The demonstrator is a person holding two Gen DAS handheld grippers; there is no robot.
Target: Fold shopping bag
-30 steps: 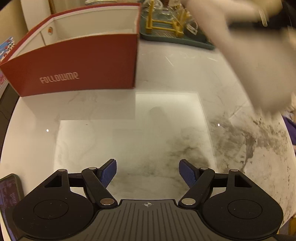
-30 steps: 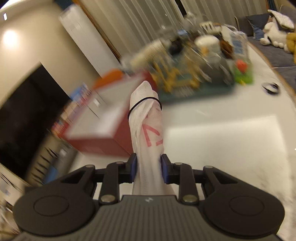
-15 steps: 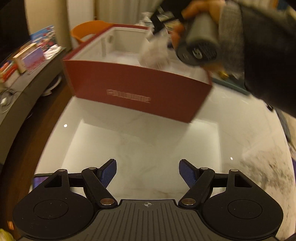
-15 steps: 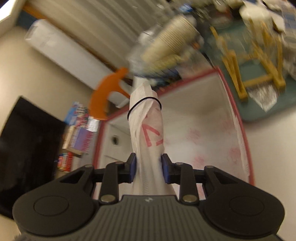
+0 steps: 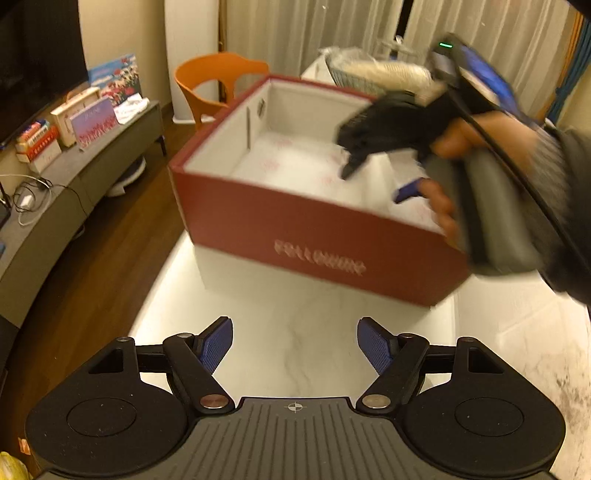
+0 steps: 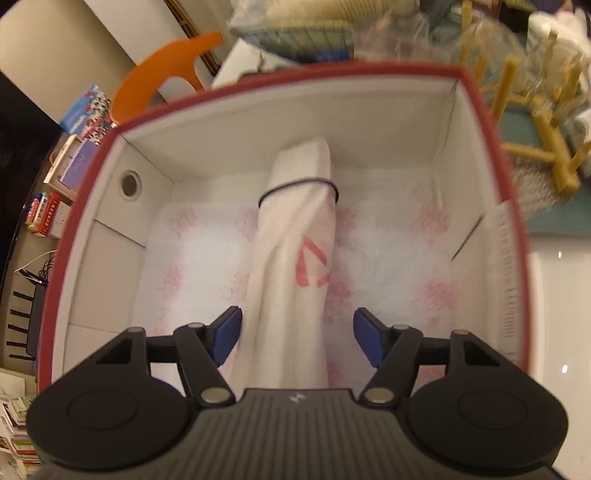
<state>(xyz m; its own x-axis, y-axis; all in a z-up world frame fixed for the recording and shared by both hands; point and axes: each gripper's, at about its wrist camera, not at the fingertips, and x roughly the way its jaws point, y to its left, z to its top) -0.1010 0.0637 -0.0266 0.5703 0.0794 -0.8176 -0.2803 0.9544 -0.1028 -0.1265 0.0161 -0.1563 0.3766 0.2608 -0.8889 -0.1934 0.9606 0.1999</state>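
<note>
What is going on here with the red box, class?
A person works two handheld grippers over a white marble table. The right gripper hangs over the open red box; its fingers are opening, letting go of a rolled white shopping bag bound with a black band, above other white bags inside. The left gripper is open and empty, short of the box.

place: home living room | cues: TV (image 5: pixel 37 62), orange chair (image 5: pixel 218 81), curtains (image 5: pixel 314 33) (floor-length)
</note>
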